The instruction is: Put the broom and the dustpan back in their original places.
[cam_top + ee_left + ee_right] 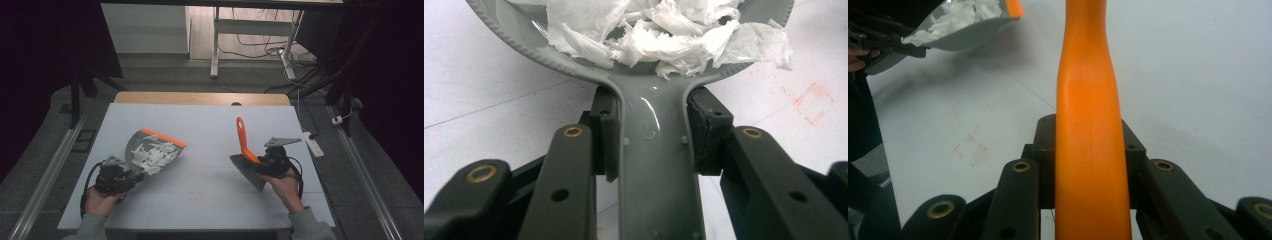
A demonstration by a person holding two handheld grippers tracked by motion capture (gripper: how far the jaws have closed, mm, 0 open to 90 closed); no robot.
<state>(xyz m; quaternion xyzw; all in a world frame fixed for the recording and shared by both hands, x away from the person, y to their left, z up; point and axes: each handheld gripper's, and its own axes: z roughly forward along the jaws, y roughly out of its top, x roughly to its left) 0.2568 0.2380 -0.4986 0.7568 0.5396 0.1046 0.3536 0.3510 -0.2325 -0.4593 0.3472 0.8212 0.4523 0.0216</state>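
A grey dustpan (150,150) with an orange front lip is lifted over the left of the white table, tilted, and holds torn white paper scraps (152,155). My left gripper (131,176) is shut on its grey handle (656,165), with the scraps (659,35) piled just beyond. On the right, my right gripper (261,162) is shut on the orange handle (1088,130) of a hand brush (245,150). The brush's dark bristles (248,172) point toward the table's front, and its handle points to the far edge. The dustpan (963,30) appears far off in the right gripper view.
The white table (200,125) has a wooden strip at its far edge. A faint red square mark (970,149) is drawn near the middle of the table. A white power strip (314,144) lies off the right edge. Desk legs and cables stand on the floor behind.
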